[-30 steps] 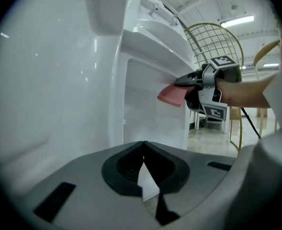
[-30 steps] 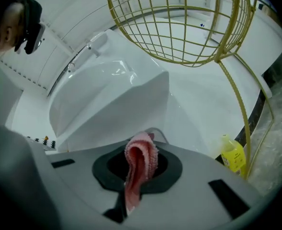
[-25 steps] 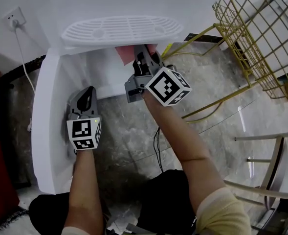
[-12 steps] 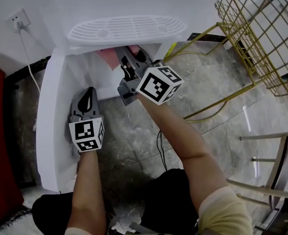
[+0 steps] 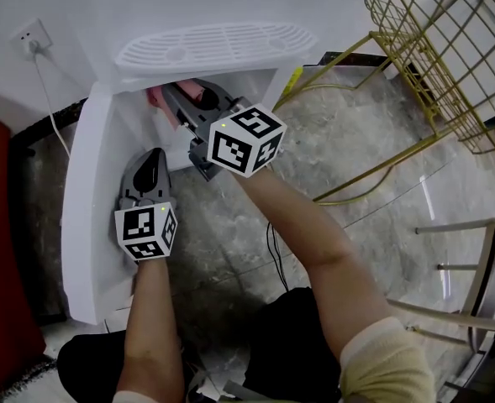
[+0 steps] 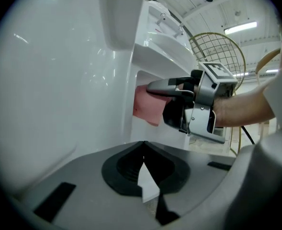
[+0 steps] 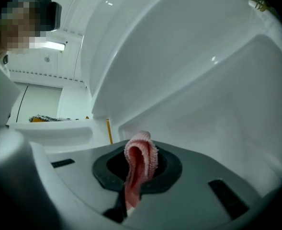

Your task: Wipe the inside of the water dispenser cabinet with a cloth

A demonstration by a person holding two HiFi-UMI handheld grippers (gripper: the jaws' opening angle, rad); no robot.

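Note:
The white water dispenser's lower cabinet (image 5: 264, 91) stands open, its door (image 5: 83, 217) swung out to the left. My right gripper (image 5: 178, 92) reaches into the cabinet's left part, shut on a pink cloth (image 5: 156, 99). In the right gripper view the folded cloth (image 7: 141, 159) sticks up between the jaws, close to the white inner wall (image 7: 203, 90). The left gripper view shows the cloth (image 6: 148, 107) hanging from the right gripper (image 6: 154, 86) at the opening. My left gripper (image 5: 153, 159) is shut with nothing in it, beside the door's inner face (image 6: 59, 95).
The drip grille (image 5: 213, 44) overhangs the cabinet. A gold wire rack (image 5: 449, 57) stands at the right, with chair legs (image 5: 457, 267) nearer me. A wall socket (image 5: 30, 34) with a cable is at the far left. A thin cable (image 5: 272, 242) lies on the marble floor.
My right gripper has carried the pink cloth leftward inside the cabinet, from its right side toward the door side. The left gripper has stayed by the door.

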